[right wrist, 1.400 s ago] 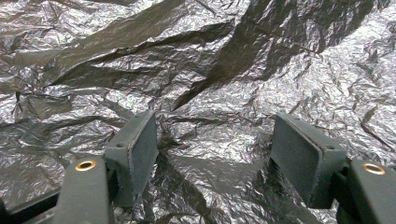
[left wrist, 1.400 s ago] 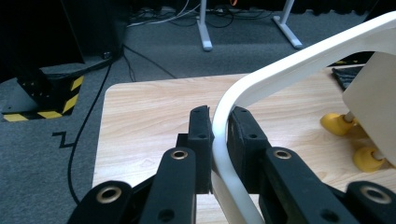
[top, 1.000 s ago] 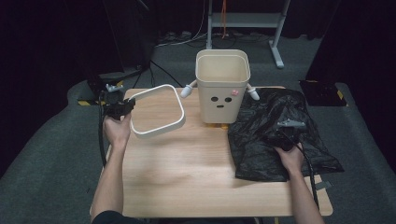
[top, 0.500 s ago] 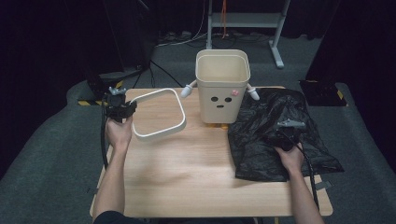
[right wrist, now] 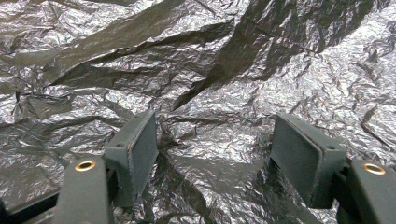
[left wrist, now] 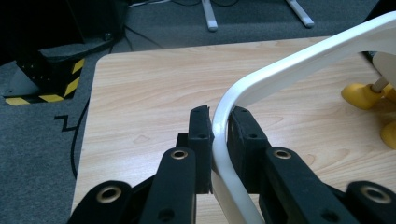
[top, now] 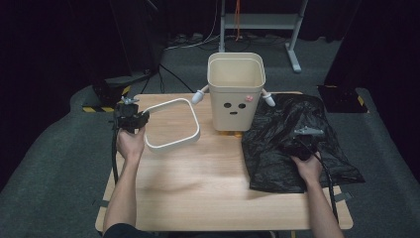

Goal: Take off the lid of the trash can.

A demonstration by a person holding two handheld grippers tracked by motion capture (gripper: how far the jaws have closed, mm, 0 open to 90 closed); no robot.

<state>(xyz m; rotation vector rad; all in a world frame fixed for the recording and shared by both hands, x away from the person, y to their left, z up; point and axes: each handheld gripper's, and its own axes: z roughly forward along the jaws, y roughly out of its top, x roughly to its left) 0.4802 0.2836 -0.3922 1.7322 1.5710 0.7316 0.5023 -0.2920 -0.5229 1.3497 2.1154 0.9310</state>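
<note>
White ring — pinched at its left rim by the left gripper, near the tabletop's left edge; right gripper — spread over the black bag, right side.

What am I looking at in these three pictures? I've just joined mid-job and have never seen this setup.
No robot here: a person at a wooden table holds a hand-held two-jaw tool in each hand. The high view looks down from above the person's side. The other two pictures come from cameras riding on each tool, looking along its black jaws.

On the table stands a beige bin with a little face, small arms and yellow feet. Beside it is a white frame ring, probably the bin's rim piece, and a crumpled black plastic bag lies spread out on the other side.

The left tool is shut on the ring's edge; in the left gripper view the white rim runs pinched between the jaws. The right tool sits over the bag with jaws open, the black film lying under them, not gripped.
</note>
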